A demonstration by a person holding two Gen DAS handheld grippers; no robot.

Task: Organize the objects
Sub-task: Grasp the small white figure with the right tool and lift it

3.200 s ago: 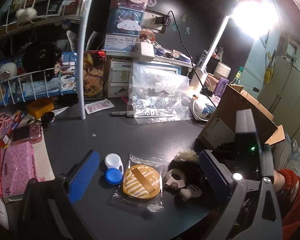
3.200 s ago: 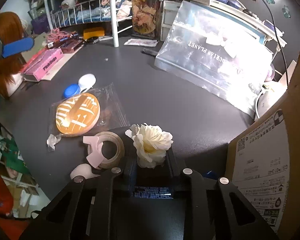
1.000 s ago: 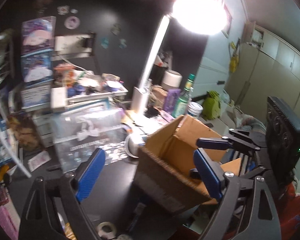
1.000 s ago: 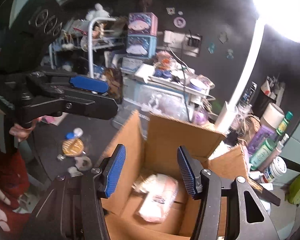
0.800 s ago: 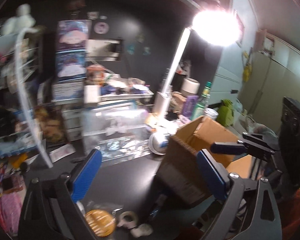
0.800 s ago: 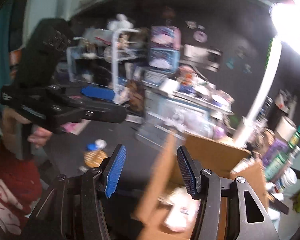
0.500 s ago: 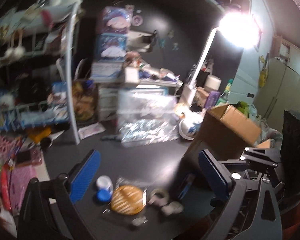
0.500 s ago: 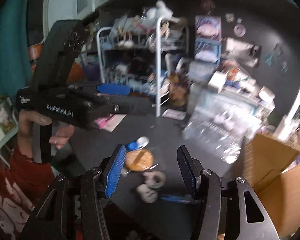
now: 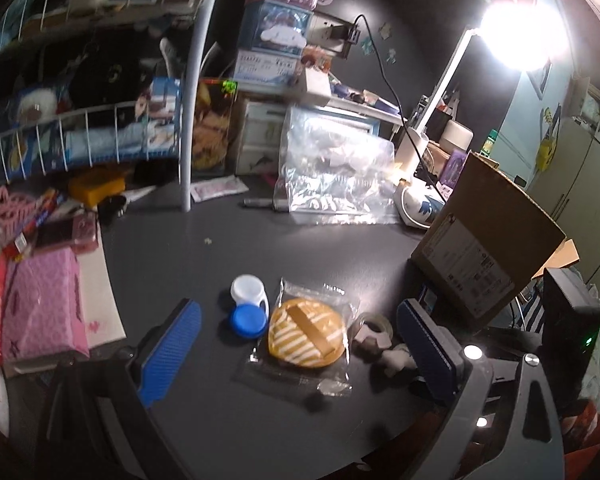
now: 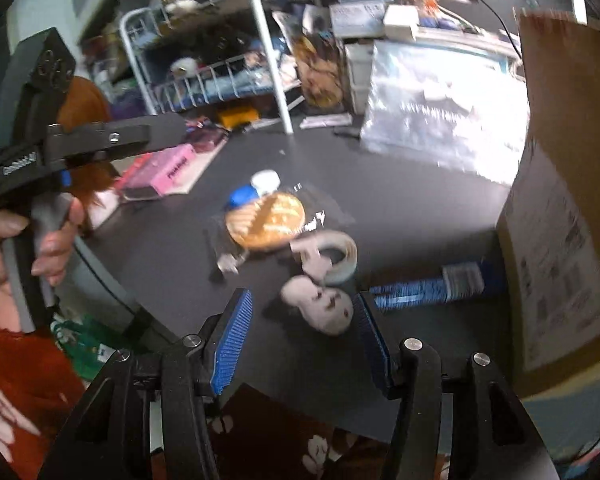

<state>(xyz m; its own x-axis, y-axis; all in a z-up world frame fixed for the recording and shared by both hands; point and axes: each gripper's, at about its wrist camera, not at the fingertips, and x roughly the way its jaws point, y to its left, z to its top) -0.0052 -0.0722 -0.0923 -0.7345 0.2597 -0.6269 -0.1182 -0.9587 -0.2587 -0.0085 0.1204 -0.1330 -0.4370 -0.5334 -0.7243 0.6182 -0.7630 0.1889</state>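
Observation:
An orange round puff in a clear wrapper (image 9: 306, 332) lies on the dark table (image 9: 260, 240), with a blue and white lens case (image 9: 249, 306) to its left and a tape roll (image 9: 374, 325) and a small pale figure (image 9: 396, 358) to its right. My left gripper (image 9: 300, 352) is open above the puff. My right gripper (image 10: 304, 336) is open and empty, just above the pale figure (image 10: 320, 304). The tape roll (image 10: 332, 256), the puff (image 10: 266, 220) and a blue tube (image 10: 428, 286) lie beyond it. The cardboard box (image 9: 488, 248) stands at the right.
A clear plastic bag (image 9: 332, 176) leans at the back. A wire shelf rack (image 9: 92, 120) stands at the left with a pink box (image 9: 40, 300) below it. A desk lamp (image 9: 512, 32) glares at the right. The box wall (image 10: 560, 200) fills the right of the right wrist view.
The white flower that my right gripper held is gone from it; it opened over the box. Both grippers then swung from the box back down to the objects on the table.

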